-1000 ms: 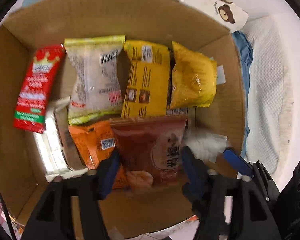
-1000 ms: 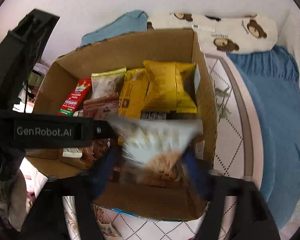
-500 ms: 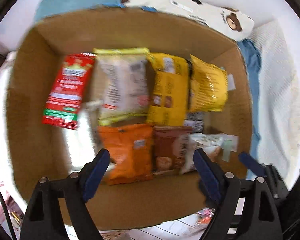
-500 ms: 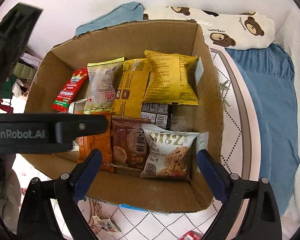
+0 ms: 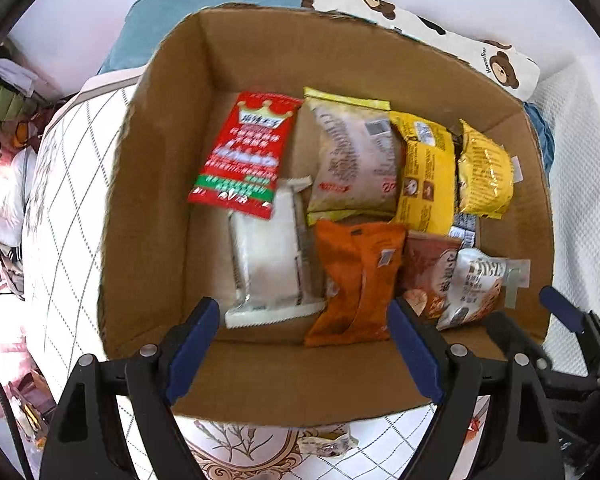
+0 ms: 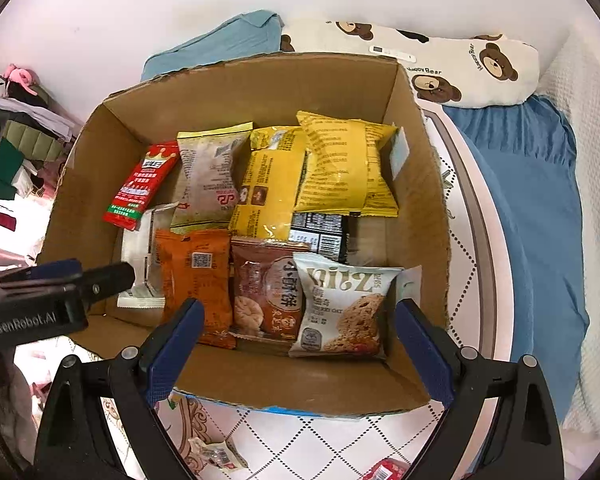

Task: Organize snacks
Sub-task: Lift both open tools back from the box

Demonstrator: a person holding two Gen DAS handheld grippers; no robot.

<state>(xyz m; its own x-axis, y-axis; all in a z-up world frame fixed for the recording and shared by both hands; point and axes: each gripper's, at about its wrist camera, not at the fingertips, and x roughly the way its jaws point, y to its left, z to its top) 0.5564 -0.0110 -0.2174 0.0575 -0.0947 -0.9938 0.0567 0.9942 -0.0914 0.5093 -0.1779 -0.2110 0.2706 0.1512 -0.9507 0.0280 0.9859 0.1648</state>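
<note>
A cardboard box (image 5: 152, 208) (image 6: 420, 216) holds several snack packs: a red pack (image 5: 246, 152) (image 6: 140, 184), a white wrapper (image 5: 272, 264), an orange pack (image 5: 356, 280) (image 6: 196, 276), a brown biscuit pack (image 5: 428, 268) (image 6: 268, 292), a white oat-cookie pack (image 5: 472, 288) (image 6: 344, 308), a pale pack (image 6: 208, 180) and yellow packs (image 5: 424, 176) (image 6: 340, 164). My left gripper (image 5: 304, 344) is open and empty above the box's near wall. My right gripper (image 6: 296, 340) is open and empty over the near wall, by the oat-cookie pack.
The box sits on a patterned mat (image 6: 284, 440) on a bed. A bear-print pillow (image 6: 460, 68) and a blue cloth (image 6: 532, 184) lie behind and right. Small loose wrappers lie on the mat near me (image 5: 328, 444) (image 6: 216, 456). The left gripper's body (image 6: 40, 304) shows at left.
My left gripper let go of the brown biscuit pack and my right let go of the oat-cookie pack; both lie in the box. Both grippers opened and drew back above the near wall.
</note>
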